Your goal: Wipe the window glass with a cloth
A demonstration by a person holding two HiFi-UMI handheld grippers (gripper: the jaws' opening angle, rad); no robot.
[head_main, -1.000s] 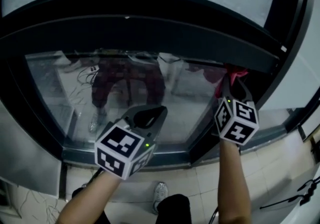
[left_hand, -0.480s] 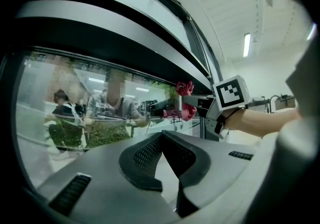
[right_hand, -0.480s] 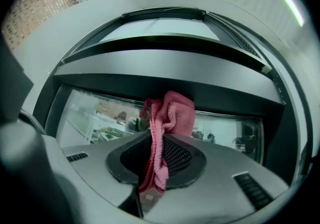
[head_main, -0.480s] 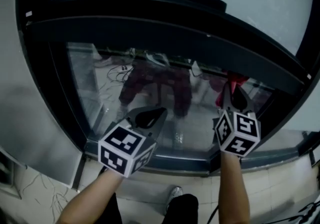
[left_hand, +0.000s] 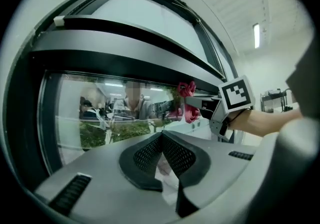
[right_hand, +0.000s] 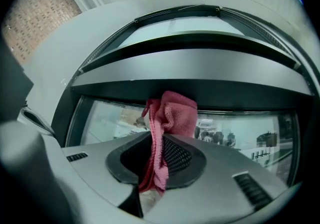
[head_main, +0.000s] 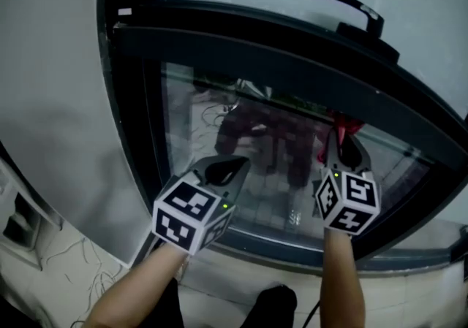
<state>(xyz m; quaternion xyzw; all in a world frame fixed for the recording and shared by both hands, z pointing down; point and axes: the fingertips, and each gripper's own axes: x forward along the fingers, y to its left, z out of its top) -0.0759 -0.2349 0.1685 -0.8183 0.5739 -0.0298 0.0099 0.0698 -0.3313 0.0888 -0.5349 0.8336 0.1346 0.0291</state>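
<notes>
Red cloth (right_hand: 170, 113): pinched upright in right gripper (head_main: 342, 142), bunched end forward to meet the window glass (head_main: 212, 129).
Left gripper (left_hand: 161, 143): jaws pressed together, empty, held clear.

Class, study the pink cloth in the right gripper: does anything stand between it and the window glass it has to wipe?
Nothing visible does. The right gripper is shut on the pink cloth, close to the window glass, below the dark frame bar. The left gripper hangs aside, shut.
</notes>
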